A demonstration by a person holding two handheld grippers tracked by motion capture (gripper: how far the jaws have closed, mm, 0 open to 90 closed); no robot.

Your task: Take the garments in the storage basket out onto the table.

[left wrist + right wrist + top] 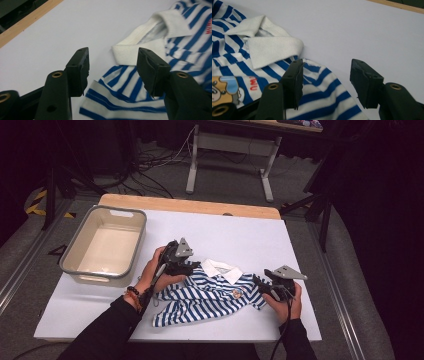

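Where it lies flat, striped shirt (210, 295) shows white collar (223, 269)

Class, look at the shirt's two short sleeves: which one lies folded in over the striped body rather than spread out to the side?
The sleeve by the right gripper spreads sideways; the one by the left gripper lies folded over the shirt.

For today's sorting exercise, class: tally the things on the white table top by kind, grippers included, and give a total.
Striped shirt: 1
Tub: 1
Grippers: 2, the left gripper and the right gripper, both with jaws apart at the shirt's shoulders
Total: 4
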